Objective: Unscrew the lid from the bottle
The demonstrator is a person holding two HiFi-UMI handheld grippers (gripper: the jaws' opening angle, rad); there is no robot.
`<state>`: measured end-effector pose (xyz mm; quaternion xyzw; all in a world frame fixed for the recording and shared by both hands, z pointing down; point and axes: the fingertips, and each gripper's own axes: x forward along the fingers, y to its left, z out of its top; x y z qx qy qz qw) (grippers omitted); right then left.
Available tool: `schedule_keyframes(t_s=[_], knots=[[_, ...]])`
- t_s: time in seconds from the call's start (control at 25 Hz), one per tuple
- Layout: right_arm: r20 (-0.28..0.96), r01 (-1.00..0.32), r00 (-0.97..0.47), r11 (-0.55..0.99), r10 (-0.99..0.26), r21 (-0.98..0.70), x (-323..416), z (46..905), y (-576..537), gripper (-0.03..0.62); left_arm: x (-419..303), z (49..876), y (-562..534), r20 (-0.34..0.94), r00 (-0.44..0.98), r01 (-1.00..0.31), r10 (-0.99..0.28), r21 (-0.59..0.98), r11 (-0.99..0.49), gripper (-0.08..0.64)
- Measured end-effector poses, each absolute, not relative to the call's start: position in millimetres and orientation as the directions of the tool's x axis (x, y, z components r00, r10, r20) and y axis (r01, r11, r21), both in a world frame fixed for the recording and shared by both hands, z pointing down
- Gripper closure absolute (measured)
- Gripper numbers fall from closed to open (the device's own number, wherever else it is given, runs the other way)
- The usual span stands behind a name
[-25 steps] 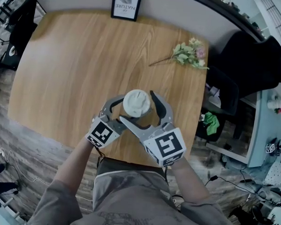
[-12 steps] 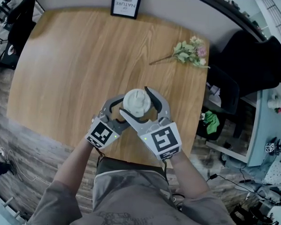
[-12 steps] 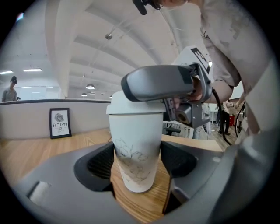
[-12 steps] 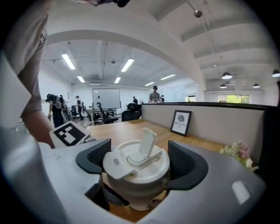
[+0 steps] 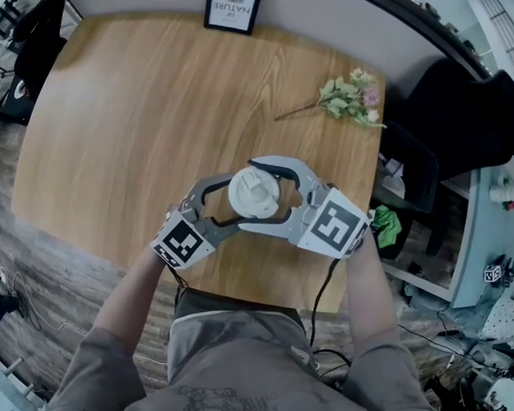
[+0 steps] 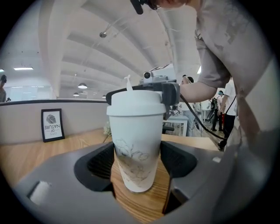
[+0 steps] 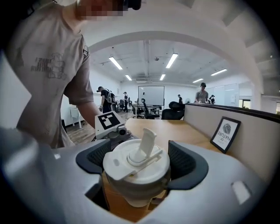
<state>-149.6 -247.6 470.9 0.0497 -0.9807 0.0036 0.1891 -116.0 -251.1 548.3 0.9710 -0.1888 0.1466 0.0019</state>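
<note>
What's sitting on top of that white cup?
A white lid with its flip tab standing up, gripped by the right tongs. Whatever is inside the cup is covered.

White lidded bottle [image 5: 254, 194] stands near the near edge of the wooden table [image 5: 140, 134]; black-framed print [image 5: 232, 7] at far edge; flower sprig [image 5: 348, 98] by far right corner.

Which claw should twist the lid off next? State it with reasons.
Right. The right claw is closed on the lid at the top, placed to twist it, while the left claw clamps the bottle lower down, steadying it.
</note>
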Motion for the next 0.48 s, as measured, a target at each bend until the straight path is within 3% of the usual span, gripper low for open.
schedule_keyframes(t_s=[0.12,0.28,0.48], knots=[[0.312,-0.236,-0.928,0.970,-0.205,-0.063,-145,464,-255,0.167,-117,549,-251,0.287,0.879,-0.385,-0.380,-0.044,-0.922,0.230],[0.152,-0.578,-0.816,0.796,-0.558,-0.180,-121,436,-273,0.146,-117,548,-250,0.292,0.868,-0.407,-0.402,-0.045,-0.912,0.229],[0.226,-0.766,-0.642,0.619,-0.732,-0.171,-121,456,-273,0.073,-117,547,-250,0.297,0.852,-0.439,-0.431,-0.043,-0.897,0.232]])
